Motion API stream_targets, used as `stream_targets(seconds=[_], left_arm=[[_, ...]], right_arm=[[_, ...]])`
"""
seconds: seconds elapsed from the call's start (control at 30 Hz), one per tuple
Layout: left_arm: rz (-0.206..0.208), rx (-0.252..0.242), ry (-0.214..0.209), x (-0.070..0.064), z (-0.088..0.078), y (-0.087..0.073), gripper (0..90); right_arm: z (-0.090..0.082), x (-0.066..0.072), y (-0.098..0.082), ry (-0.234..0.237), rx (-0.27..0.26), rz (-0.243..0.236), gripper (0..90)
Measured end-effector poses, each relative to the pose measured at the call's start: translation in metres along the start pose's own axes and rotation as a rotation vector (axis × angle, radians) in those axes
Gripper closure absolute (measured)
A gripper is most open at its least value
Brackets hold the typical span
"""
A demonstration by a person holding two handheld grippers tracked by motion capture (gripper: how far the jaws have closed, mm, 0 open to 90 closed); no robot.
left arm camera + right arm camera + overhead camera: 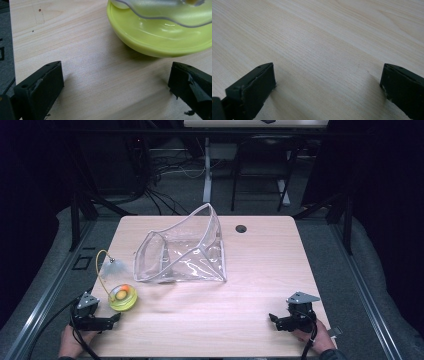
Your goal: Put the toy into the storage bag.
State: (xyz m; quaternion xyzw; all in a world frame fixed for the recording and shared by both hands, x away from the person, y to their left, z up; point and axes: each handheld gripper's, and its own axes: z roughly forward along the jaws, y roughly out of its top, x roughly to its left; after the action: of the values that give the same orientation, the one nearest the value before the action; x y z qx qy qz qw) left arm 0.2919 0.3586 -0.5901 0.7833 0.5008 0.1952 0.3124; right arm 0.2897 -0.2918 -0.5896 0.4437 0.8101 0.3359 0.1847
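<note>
Table (260,285): I am working low over its near edge, both hands resting there.
Clear pouch (185,252): it is lying open-mouthed at mid-table, well apart from both grippers.
Yellow toy (122,297): it is sitting near the left edge, just ahead of my left gripper (112,319).
Left gripper: I am keeping its jaws spread, nothing between them; I judge a level, centred approach around the toy's rim is best.
Right gripper (274,320): I am holding it spread too, over bare wood.

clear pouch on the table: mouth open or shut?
Open. In the high view the clear pouch lies on the table with its rimmed mouth gaping toward the left, nothing visible inside.
</note>
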Motion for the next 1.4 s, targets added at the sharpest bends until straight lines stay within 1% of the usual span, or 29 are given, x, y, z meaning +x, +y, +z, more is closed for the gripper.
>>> stream_targets(seconds=[0.13,0.2,0.23,0.27,0.3,0.33,0.4,0.43,0.47,0.5,0.53,0.57,0.6,0.63,0.67,0.8,0.9,0.97,1.03,1.07,1.1,1.13,1.23,1.27,1.3,1.33,1.4], left_arm=[[0.0,0.002,0.0,0.0,0.0,0.0,0.0],[-0.001,0.02,-0.001,0.0,0.0,0.002,0.0],[-0.001,0.02,-0.001,0.0,0.0,0.002,0.1],[0.014,0.059,-0.001,0.0,-0.001,0.006,0.1],[0.037,0.084,0.007,0.0,-0.003,0.008,0.0],[0.053,0.091,0.027,0.0,-0.004,0.009,0.0],[0.047,0.101,0.02,0.0,-0.005,0.01,0.1],[0.039,0.118,0.009,0.001,-0.007,0.011,0.1],[0.042,0.12,0.012,0.001,-0.008,0.012,0.1],[0.03,0.124,0.003,0.002,-0.011,0.013,0.1],[0.03,0.124,0.003,0.002,-0.011,0.013,0.1],[0.017,0.119,0.007,0.003,-0.015,0.015,0.1],[0.005,0.112,0.002,0.002,-0.017,0.017,0.1],[0.005,0.112,0.002,0.002,-0.017,0.017,0.1],[0.024,0.101,0.019,0.001,-0.024,0.021,0.1],[0.025,0.083,0.02,-0.001,-0.033,0.029,0.1],[0.024,0.084,0.017,-0.001,-0.037,0.032,0.1],[0.002,0.071,0.008,0.0,-0.041,0.037,0.1],[-0.02,0.091,0.005,0.001,-0.042,0.039,0.0],[-0.023,0.093,0.002,0.001,-0.043,0.04,0.0],[-0.024,0.109,0.005,0.0,-0.043,0.041,0.0],[-0.028,0.106,0.01,-0.002,-0.043,0.042,0.0],[-0.025,0.116,0.003,-0.004,-0.044,0.044,0.0],[-0.019,0.119,0.0,-0.006,-0.045,0.048,0.0],[-0.018,0.136,-0.012,-0.006,-0.046,0.05,0.0],[-0.02,0.128,-0.011,-0.007,-0.047,0.052,0.0],[-0.023,0.139,-0.022,-0.006,-0.049,0.057,0.0]], right_arm=[[0.0,0.0,0.0,0.0,0.0,0.0,0.0],[0.0,0.0,0.0,0.0,0.0,0.0,0.0],[0.0,0.0,0.0,0.0,0.0,0.0,0.0],[0.0,0.0,0.0,0.0,0.0,0.0,0.0],[0.0,0.0,0.0,0.0,0.0,0.0,0.0],[0.0,0.0,0.0,0.0,0.0,-0.001,0.0],[0.0,0.0,0.0,0.001,0.0,-0.001,0.0],[0.0,0.0,0.0,0.004,0.0,-0.001,0.0],[0.0,0.0,0.0,0.005,0.001,-0.002,0.0],[0.0,0.0,0.0,0.006,0.001,-0.002,0.0],[0.0,0.0,0.0,0.006,0.0,-0.002,0.0],[0.0,0.0,0.0,0.006,0.0,-0.001,0.0],[0.0,0.0,0.0,0.006,0.0,-0.002,0.0],[0.0,0.0,0.0,0.006,0.0,-0.002,0.0],[0.0,0.0,0.0,0.006,0.0,-0.002,0.0],[0.0,0.0,0.0,0.007,0.0,-0.002,0.0],[0.0,0.0,0.0,0.006,0.0,-0.003,0.0],[0.0,0.0,0.0,0.006,0.0,-0.003,0.0],[0.0,0.0,0.0,0.001,0.001,-0.004,0.0],[0.0,0.0,0.0,0.0,-0.002,-0.005,0.0],[0.001,0.0,0.0,0.004,-0.005,-0.003,0.0],[0.001,0.0,0.0,0.003,-0.005,-0.003,0.0],[0.001,0.0,0.0,0.003,-0.005,-0.003,0.0],[0.001,0.0,0.0,0.003,-0.004,-0.003,0.0],[0.001,0.0,0.0,0.003,-0.004,-0.003,0.0],[0.001,0.0,0.0,0.003,-0.005,-0.002,0.0],[0.0,0.0,0.0,-0.001,0.0,-0.006,0.0]])
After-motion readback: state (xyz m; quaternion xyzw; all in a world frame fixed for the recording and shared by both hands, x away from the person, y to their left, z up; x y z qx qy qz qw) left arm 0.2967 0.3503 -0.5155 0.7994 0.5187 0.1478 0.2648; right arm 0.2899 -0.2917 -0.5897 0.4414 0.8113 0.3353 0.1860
